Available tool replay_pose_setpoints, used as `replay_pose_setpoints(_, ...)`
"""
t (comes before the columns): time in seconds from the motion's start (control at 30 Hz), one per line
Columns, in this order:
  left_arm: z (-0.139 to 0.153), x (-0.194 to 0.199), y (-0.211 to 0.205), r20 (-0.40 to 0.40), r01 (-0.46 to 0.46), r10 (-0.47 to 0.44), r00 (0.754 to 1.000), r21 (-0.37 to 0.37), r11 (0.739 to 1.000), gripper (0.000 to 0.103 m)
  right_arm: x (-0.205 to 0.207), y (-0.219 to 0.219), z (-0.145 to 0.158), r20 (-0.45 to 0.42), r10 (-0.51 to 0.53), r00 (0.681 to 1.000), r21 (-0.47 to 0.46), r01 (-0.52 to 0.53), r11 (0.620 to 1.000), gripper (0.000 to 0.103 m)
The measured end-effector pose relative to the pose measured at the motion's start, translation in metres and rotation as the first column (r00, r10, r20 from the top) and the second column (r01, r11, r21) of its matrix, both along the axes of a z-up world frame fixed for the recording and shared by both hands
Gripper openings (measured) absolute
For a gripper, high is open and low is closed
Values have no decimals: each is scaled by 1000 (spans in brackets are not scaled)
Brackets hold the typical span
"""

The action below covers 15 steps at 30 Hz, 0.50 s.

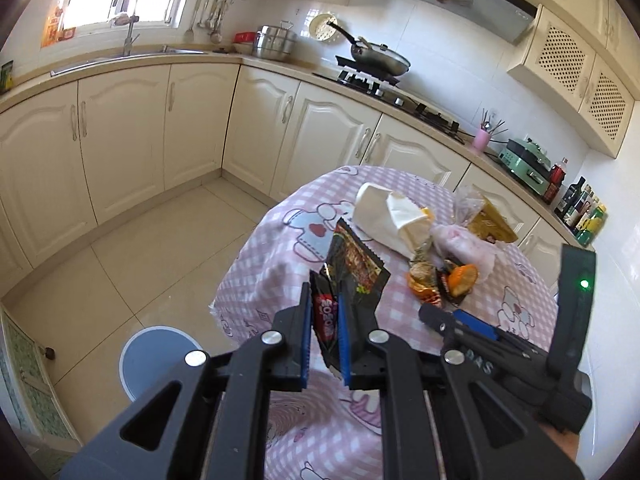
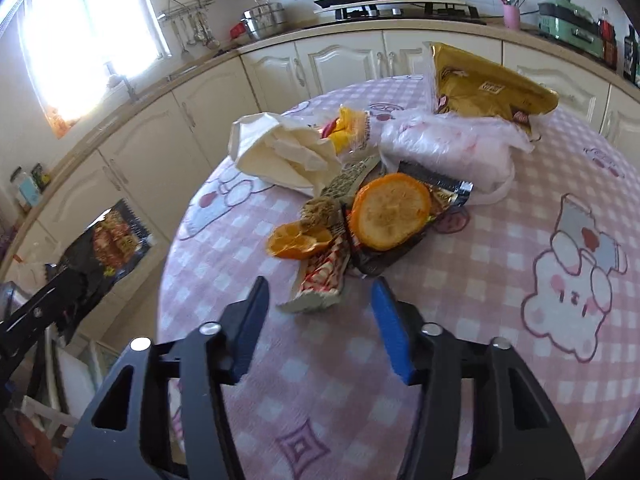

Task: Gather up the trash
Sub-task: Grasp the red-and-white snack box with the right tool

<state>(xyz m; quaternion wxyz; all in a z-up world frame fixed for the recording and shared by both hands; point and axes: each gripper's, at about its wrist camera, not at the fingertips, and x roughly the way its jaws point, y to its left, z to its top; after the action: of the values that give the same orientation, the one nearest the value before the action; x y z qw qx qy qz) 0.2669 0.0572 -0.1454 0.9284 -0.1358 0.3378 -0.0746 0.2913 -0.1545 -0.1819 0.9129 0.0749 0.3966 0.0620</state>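
My left gripper [image 1: 325,296] is shut on a black snack wrapper with red print [image 1: 325,322], and a larger black wrapper [image 1: 356,268] sticks up from the same grip, held over the table's left edge. The right wrist view shows this wrapper [image 2: 112,240] off to the left. My right gripper [image 2: 320,286] is open just above the pink checked tablecloth [image 2: 440,320]. The near end of a red-and-white wrapper [image 2: 324,280] lies between its tips, untouched. Beyond it are an orange slice [image 2: 390,210] on a dark wrapper, orange peel [image 2: 298,240], a white paper bag [image 2: 276,152], a clear plastic bag [image 2: 448,148] and a gold packet [image 2: 488,88].
A round blue-grey lid or bin [image 1: 160,356] stands on the tiled floor left of the table. Cream kitchen cabinets [image 1: 120,132] wrap around behind, with a stove and pan [image 1: 380,60] on the counter. The cloth drops off at the table's left edge [image 1: 240,280].
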Motion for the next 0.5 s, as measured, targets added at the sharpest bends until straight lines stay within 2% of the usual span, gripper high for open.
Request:
replay_pose_setpoints(0.03, -2, 2, 2, -4, 3, -3, 1000, -4, 1000, 11, 1, 1, 0, 0, -3, 1000, -25, 3, 1000, 34)
replay_pose_setpoints(0.1, -4, 4, 3, -6, 5, -5, 1000, -6, 1000, 11, 3, 0, 0, -7, -6, 1000, -40, 5, 999, 26)
replay_pose_setpoints(0.17, -4, 6, 4, -5, 11, -11, 1000, -22, 1000, 11, 0, 0, 1, -3, 11, 1000, -48, -12, 999, 24)
replay_pose_setpoints(0.23, -3, 5, 3, -1, 16, -16, 1000, -29, 999, 11, -6, -2, 3, 18, 8, 1000, -66, -7, 998, 18)
replay_pose_setpoints(0.4, 3, -3, -5, 22, 36, -35, 999, -38, 999, 11, -24, -7, 13, 59, 4, 998, -106, 3, 994, 16)
replay_pose_setpoints(0.5, 10, -10, -8, 40, 44, -42, 998, -40, 998, 11, -34, -12, 25, 92, -3, 996, -98, 12, 995, 16)
